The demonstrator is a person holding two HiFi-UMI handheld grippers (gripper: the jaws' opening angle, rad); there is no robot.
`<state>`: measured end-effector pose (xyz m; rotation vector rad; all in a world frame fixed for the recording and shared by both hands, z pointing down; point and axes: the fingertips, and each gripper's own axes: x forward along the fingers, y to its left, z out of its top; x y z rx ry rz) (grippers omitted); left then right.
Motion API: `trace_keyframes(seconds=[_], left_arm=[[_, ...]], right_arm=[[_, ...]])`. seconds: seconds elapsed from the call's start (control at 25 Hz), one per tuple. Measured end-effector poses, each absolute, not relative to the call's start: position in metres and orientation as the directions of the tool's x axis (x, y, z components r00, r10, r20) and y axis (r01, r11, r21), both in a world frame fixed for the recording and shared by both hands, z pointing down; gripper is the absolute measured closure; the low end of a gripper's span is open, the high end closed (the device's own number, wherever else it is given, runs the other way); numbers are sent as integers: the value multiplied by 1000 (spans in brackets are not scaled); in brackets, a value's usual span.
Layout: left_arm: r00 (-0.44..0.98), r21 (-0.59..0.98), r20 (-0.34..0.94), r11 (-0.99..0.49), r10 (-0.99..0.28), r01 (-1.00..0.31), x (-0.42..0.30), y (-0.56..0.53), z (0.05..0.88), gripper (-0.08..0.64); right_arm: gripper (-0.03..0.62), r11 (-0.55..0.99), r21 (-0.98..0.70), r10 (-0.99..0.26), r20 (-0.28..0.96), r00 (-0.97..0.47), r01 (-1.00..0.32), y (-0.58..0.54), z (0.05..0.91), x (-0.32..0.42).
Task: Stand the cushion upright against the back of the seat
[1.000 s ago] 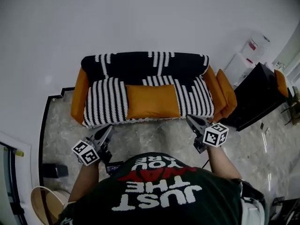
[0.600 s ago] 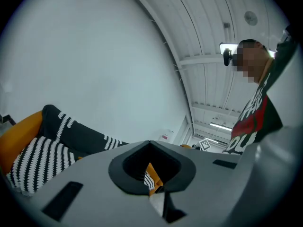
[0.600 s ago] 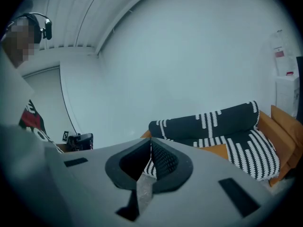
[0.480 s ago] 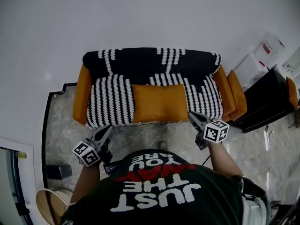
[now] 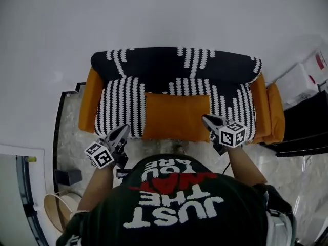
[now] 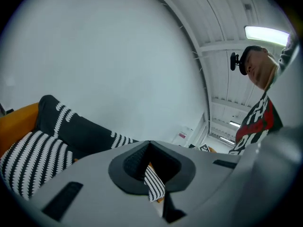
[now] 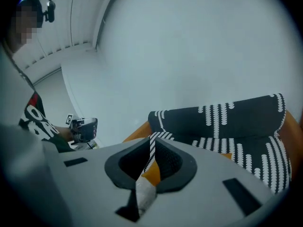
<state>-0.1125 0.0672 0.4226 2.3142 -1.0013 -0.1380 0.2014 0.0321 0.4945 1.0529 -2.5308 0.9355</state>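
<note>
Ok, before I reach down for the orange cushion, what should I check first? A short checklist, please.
1. Cushion upright: not ok, it lies flat on the seat.
2. Top of the cushion free of other things: ok.
3. Back of the sofa free behind the cushion: ok.
4. Left claw open for a grip: not ok, shut and empty.
5. Right claw open for a grip: not ok, shut and empty.
6. One claw near each end of the cushion: ok.
</note>
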Motion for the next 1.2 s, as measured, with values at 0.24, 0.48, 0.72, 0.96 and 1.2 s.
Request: trace_keyframes(seconds=[0.24,0.48,0.72,0.96,1.2], left_arm=[[731,565,218,-528,-646,-635,-57,15,445,558],[766,566,290,-542,-574,-621,-40,-15,492,558],[813,613,328,-546,-481,-571,-37,-36,555,558],[841,645,342,-547,-419,-534,-43,-43,609,558],[840,675,359,-508,-407,-535,-57,-40,663,558]], right_arm=[[456,627,-427,-436,501,-748,-651,-30,525,206],[340,722,-339,-341,583,-737,-603,-50,571,182],[267,839,-203,-228,713,-663,-506,-46,628,145],[216,917,-118,-112,841,-530,-382,-40,699,116],[175,979,-59,-11,940,-341,-194,-32,786,106]])
